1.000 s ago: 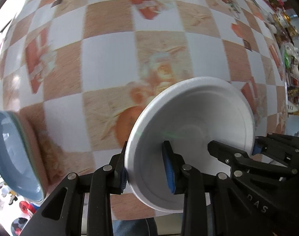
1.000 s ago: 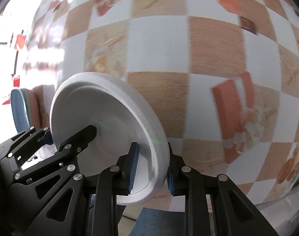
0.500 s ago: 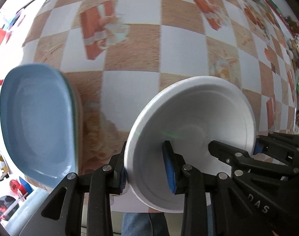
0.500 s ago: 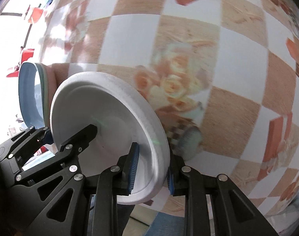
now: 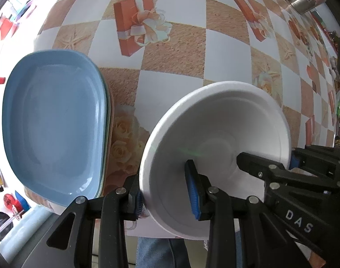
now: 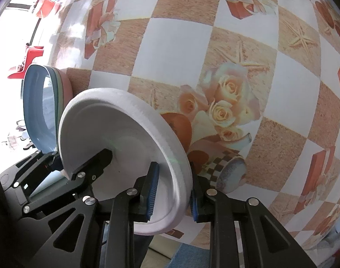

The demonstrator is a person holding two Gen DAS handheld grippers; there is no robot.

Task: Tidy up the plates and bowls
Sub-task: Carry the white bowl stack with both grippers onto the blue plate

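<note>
Hand-held grippers left (image 5: 167, 197) and right (image 6: 173, 192) clamp white bowl (image 5: 217, 134) beside stacked blue plate (image 5: 53, 120).

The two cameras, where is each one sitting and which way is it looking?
Left wrist view: sits on the left gripper, looking along its fingers at the round white foam bowl they pinch, the stacked blue plastic plates and the checkered tablecloth; the right gripper shows too.
Right wrist view: sits on the right gripper, facing the same bowl edge-on; the left gripper shows too.
Shared: bowl, plates, tablecloth.
</note>
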